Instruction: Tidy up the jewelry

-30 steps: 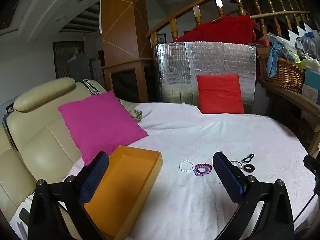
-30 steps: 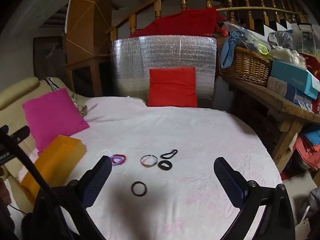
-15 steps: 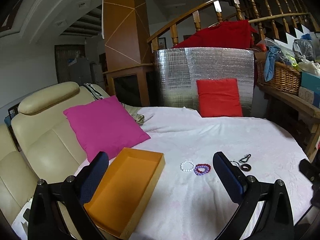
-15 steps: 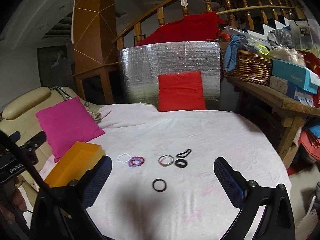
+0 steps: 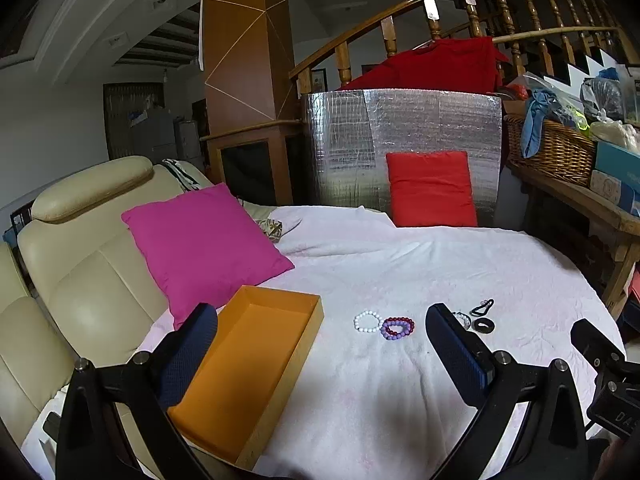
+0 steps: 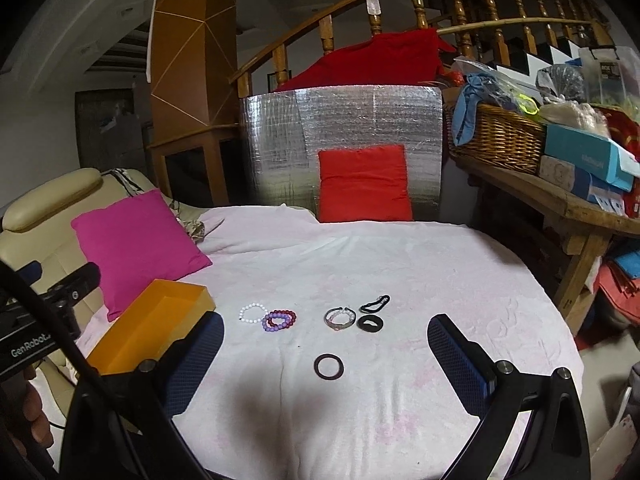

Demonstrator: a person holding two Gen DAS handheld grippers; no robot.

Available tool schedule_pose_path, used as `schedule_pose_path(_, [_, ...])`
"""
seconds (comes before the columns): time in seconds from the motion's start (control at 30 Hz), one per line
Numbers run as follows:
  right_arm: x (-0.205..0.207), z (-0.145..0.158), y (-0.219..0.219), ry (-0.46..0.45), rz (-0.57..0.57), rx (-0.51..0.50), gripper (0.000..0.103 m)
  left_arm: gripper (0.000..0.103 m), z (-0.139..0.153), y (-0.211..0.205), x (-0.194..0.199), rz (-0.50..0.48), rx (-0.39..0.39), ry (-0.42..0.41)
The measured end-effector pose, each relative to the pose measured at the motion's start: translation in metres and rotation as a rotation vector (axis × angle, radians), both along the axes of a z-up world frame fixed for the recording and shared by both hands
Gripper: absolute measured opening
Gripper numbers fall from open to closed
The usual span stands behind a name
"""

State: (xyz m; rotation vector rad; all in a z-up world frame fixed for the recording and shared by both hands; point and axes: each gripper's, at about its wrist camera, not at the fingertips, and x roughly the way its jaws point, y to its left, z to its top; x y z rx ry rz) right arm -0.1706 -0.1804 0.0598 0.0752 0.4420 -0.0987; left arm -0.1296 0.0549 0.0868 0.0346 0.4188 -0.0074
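An open orange box (image 5: 248, 364) sits on the white cloth at the left; it also shows in the right wrist view (image 6: 152, 328). Beyond it lie a white bead bracelet (image 5: 366, 321) (image 6: 252, 313), a purple and red bead bracelet (image 5: 397, 327) (image 6: 280, 320), a silver bracelet (image 6: 339, 317), a black hair tie (image 6: 370, 323), a black cord loop (image 6: 375, 303) and a dark ring (image 6: 329, 366). My left gripper (image 5: 322, 356) is open and empty, above the box's right edge. My right gripper (image 6: 326, 364) is open and empty, above the dark ring.
A pink cushion (image 5: 200, 248) leans on a cream sofa (image 5: 72, 264) at the left. A red cushion (image 5: 432, 188) stands against a silver foil panel (image 5: 400, 140) at the back. A wooden bench (image 6: 560, 204) with a wicker basket (image 6: 496, 140) and boxes is at the right.
Both grippers have drawn back and up from the table, so the box and the jewelry look smaller and farther. Nothing on the cloth has moved.
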Motion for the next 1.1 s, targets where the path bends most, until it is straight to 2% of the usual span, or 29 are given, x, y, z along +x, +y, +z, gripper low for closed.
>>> schedule_pose_path(0.2, [0.002,-0.003,-0.002,0.008,-0.012,0.007,0.103,0.103,0.000,-0.010,0.003,0.006,0.048,0.002])
schedule_pose_path(1.1, [0.018,-0.015,-0.016,0.029,-0.066,0.015,0.103,0.103,-0.013,-0.023,0.024,-0.002,0.106,0.025])
